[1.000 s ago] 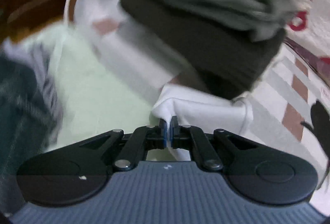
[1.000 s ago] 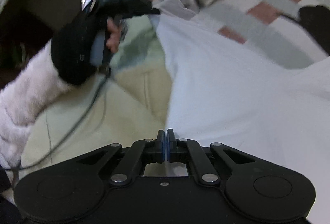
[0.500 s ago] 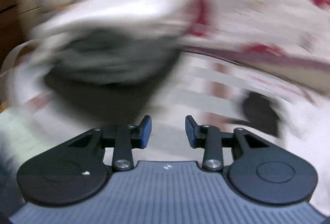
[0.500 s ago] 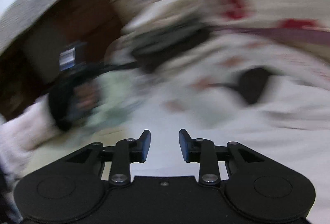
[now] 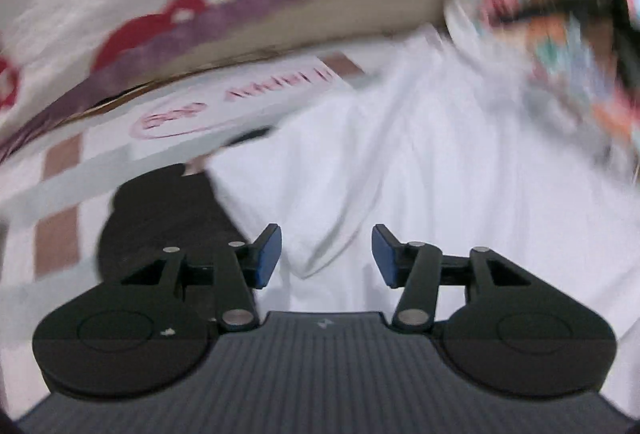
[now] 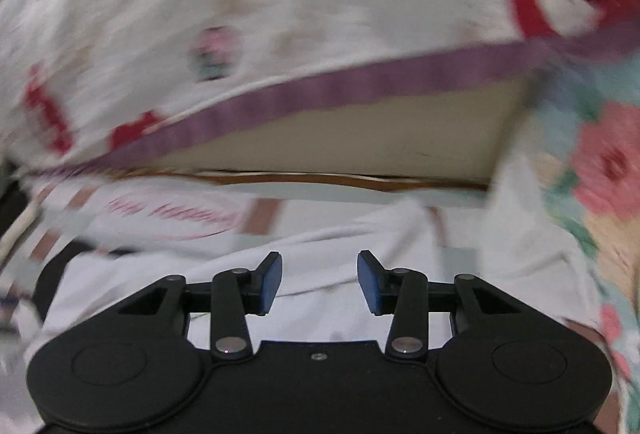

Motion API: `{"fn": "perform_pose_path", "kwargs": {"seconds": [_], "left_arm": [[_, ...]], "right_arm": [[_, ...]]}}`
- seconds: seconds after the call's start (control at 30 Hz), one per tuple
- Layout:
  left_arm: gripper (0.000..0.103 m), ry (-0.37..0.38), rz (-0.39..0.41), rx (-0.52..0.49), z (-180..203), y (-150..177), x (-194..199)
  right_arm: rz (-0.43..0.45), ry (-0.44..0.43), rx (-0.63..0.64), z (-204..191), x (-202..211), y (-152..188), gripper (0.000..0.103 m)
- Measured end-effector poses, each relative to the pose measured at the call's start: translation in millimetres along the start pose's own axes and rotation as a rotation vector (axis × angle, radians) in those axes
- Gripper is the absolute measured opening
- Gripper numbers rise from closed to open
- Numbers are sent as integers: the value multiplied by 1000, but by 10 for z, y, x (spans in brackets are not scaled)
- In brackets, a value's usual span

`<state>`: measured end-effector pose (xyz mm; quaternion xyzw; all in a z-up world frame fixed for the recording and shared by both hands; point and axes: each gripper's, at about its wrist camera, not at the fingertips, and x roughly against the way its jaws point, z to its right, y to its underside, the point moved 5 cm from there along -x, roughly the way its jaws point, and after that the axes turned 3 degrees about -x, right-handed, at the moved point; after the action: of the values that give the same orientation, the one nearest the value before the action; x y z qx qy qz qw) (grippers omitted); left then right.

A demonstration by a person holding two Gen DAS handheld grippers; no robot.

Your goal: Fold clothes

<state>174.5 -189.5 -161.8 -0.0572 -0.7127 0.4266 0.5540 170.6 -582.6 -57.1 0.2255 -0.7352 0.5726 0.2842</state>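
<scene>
A white garment (image 5: 420, 162) lies spread over a checked bed sheet (image 5: 60, 194). My left gripper (image 5: 326, 254) hovers above the garment's left edge; its jaws are opening and nothing sits between the blue pads. A black cloth (image 5: 160, 210) lies just left of that edge. In the right wrist view the same white garment (image 6: 328, 298) fills the foreground under my right gripper (image 6: 319, 282), whose jaws are also opening with nothing between them. Both views are blurred by motion.
A white blanket with red shapes and a purple band (image 6: 320, 90) rises behind the sheet; it shows in the left wrist view too, as the blanket (image 5: 180, 14). A floral cloth (image 6: 600, 174) lies at the right. A printed white patch (image 5: 240, 102) sits on the sheet.
Both grippers let go of the white garment and opened. Both swung away from the pile of folded clothes toward the far side of the garment, near the patterned blanket.
</scene>
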Motion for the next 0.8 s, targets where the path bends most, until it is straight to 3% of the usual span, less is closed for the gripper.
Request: {"fn": "perform_pose_path", "kwargs": {"seconds": [0.03,0.07,0.13,0.2,0.27,0.3,0.33,0.37,0.43,0.53,0.6,0.67,0.8], "left_arm": [[50,-17,-20,-31,58,7,-92],[50,-39,-35,-46,79,30,-184],[53,-86,-56,-39,60,43,-335],[66,-115,-55,-15,10,29,-419],[68,-130,-49,-16,-48,-9,-490],[50,-129,-46,-16,-75,-40,-516],[21,-115,-40,-7,-99,-83,-516],[3,-97,-38,-3,-118,-133,-518],[4,-93,-24,-77,-125,-291,-473],[4,-175,48,-167,-257,-603,-342],[4,-172,84,-81,-464,-791,-272],[4,-125,105,51,-606,-844,-210],[4,-81,136,86,-429,-655,-72]], "right_arm": [[-51,-9,-40,139,-15,-37,30],[-110,-39,-73,244,-18,-53,4],[-132,-32,-117,393,47,-109,4],[-140,-21,-147,479,114,-157,5],[-151,-11,-163,532,166,-194,11],[-156,-10,-164,542,195,-203,11],[-161,-9,-165,552,225,-212,12],[-166,-8,-162,560,250,-220,12],[-173,-4,-134,582,282,-215,18],[-194,17,-106,643,255,-168,19],[-195,28,-118,707,186,-138,19],[-183,37,-148,768,88,-132,20],[-161,26,-183,757,-166,-221,24]]}}
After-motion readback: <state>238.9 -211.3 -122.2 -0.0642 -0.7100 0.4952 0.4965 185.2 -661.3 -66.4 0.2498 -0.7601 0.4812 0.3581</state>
